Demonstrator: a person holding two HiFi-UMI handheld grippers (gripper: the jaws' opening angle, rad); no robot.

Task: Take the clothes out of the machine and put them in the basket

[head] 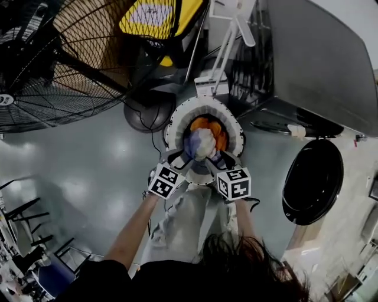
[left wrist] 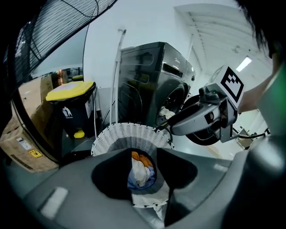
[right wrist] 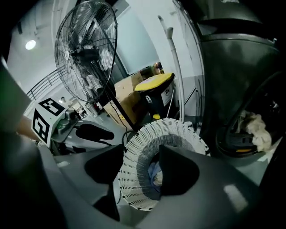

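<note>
Clothes [head: 202, 141] in orange, white and blue lie heaped in the white basket [head: 172, 125], while a pale piece [right wrist: 257, 129] hangs at the mouth of the machine [left wrist: 147, 76], so the job looks partly done. The left hand-held gripper [left wrist: 143, 172] and right hand-held gripper [right wrist: 140, 172] hover at the basket's near rim, jaws apart, pressing nothing. Bare floor [head: 100, 171] offers room on the left, while the open door [head: 313, 180] and the fan [head: 53, 59] crowd the sides.

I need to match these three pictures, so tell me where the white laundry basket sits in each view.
Head view: white basket at centre, on the floor.
Left gripper view: lower centre, beyond the jaws.
Right gripper view: lower centre, beyond the jaws.
Shared landmark: the yellow-lidded bin.
</note>
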